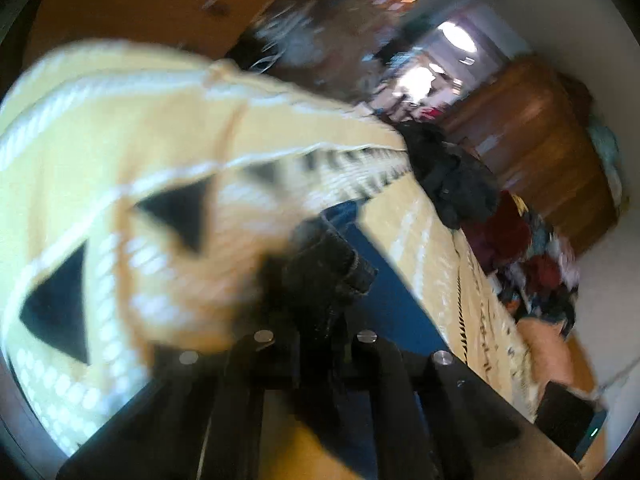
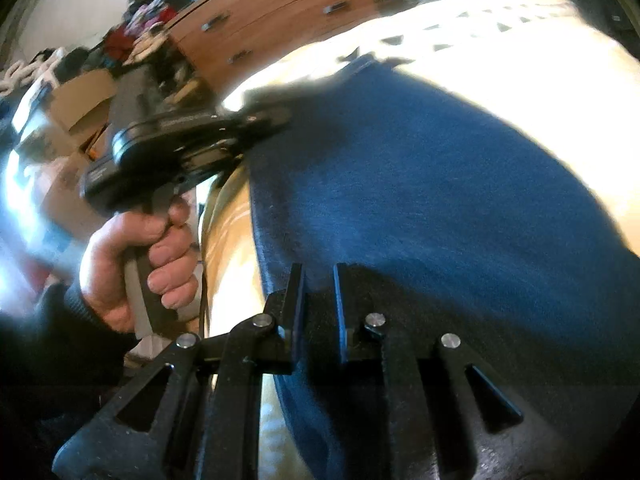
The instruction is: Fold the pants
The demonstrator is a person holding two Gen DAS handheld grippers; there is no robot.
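Pants [image 2: 420,184]: blue, spread on bed [image 2: 540,60] for folding.
Left claw [image 1: 320,280]: clamped on dark hem, lifting it.
Right claw [image 2: 320,300]: parted slightly, pants edge between, grip uncertain.

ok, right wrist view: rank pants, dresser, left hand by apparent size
1. Blue pants, largest.
2. Wooden dresser.
3. Left hand, smallest.
The hand sits nearer the camera, so dresser versus hand is unsure.
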